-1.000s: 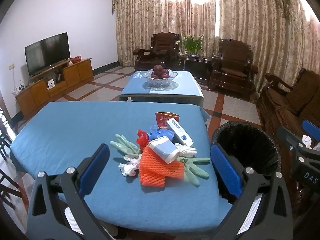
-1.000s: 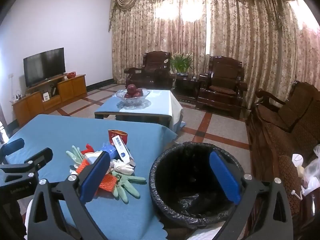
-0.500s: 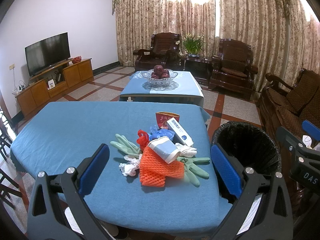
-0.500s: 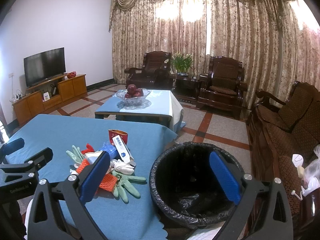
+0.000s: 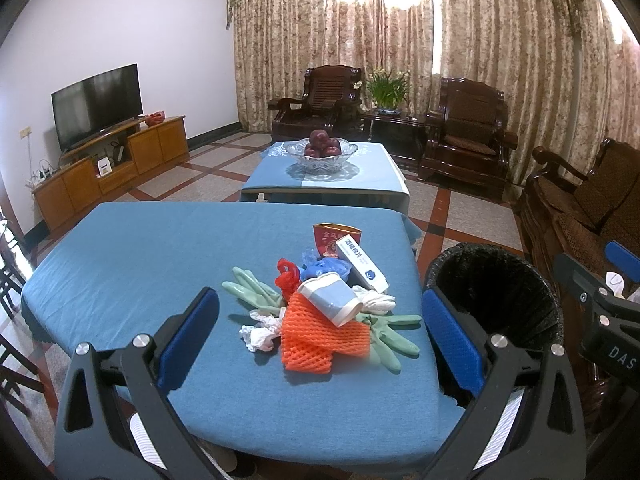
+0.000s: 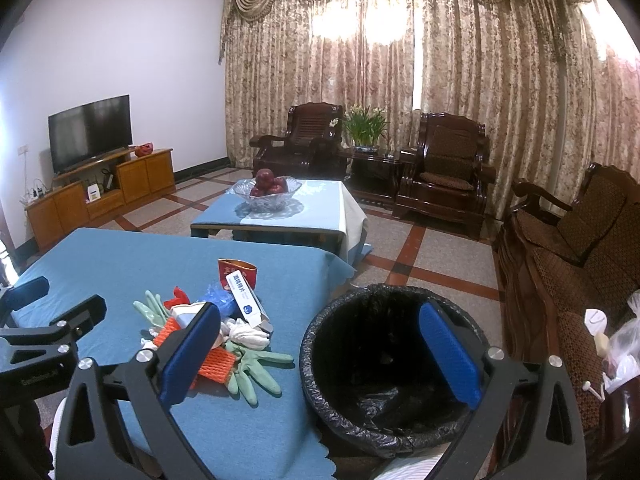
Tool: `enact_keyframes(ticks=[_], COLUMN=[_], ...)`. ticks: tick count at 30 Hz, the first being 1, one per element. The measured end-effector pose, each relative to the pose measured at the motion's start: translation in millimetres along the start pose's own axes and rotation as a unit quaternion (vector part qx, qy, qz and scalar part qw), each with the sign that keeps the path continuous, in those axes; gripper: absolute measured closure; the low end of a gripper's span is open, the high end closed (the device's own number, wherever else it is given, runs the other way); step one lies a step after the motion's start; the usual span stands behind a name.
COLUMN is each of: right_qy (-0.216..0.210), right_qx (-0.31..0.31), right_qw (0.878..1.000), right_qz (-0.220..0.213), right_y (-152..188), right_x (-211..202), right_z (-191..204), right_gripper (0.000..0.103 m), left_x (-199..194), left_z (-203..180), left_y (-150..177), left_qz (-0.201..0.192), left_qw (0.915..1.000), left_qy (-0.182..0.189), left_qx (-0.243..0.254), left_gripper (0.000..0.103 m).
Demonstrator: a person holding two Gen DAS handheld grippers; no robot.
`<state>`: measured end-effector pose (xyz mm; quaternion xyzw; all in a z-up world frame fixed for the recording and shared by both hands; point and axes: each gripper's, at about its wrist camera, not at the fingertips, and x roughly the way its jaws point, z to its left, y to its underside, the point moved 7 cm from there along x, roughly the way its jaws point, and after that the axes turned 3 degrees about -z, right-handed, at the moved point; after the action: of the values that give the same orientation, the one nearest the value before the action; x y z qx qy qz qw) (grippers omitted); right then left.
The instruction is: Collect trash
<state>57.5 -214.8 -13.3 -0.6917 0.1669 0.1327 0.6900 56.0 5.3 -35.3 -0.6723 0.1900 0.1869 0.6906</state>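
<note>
Hovering wide-open, empty: left hand-held gripper (image 5: 320,336) over trash pile (image 5: 320,308); right hand-held gripper (image 6: 320,354) over bin (image 6: 394,368)

2 green gloves (image 5: 256,294), 1 paper cup (image 5: 331,305), 1 orange net (image 5: 316,338), 1 bin (image 5: 492,296), 2 armchairs (image 5: 316,104)

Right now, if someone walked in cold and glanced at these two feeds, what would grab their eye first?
Probably the heap of trash on the blue table, topped by an orange foam net with a paper cup lying on it and green rubber gloves sprawled around it. Just right of the table stands the black-lined bin, holding no trash that shows. Both claws, left and right, hang open and hold nothing.
</note>
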Motion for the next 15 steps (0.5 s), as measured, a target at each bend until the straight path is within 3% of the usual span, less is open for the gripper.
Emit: enact_keyframes(ticks=[15], right_qy=[0.000], right_qx=[0.000], right_qw=[1.000], right_qz=[0.000], right_y=[0.3], right_x=[0.2], right_z=[-0.2], right_gripper=[0.006], left_x=[3.3], left_z=[-1.6], left_y=[0.6], left_qz=[-0.001], left_qw=[1.0000], left_qy=[0.000], left_qx=[0.000], left_gripper=[0.005])
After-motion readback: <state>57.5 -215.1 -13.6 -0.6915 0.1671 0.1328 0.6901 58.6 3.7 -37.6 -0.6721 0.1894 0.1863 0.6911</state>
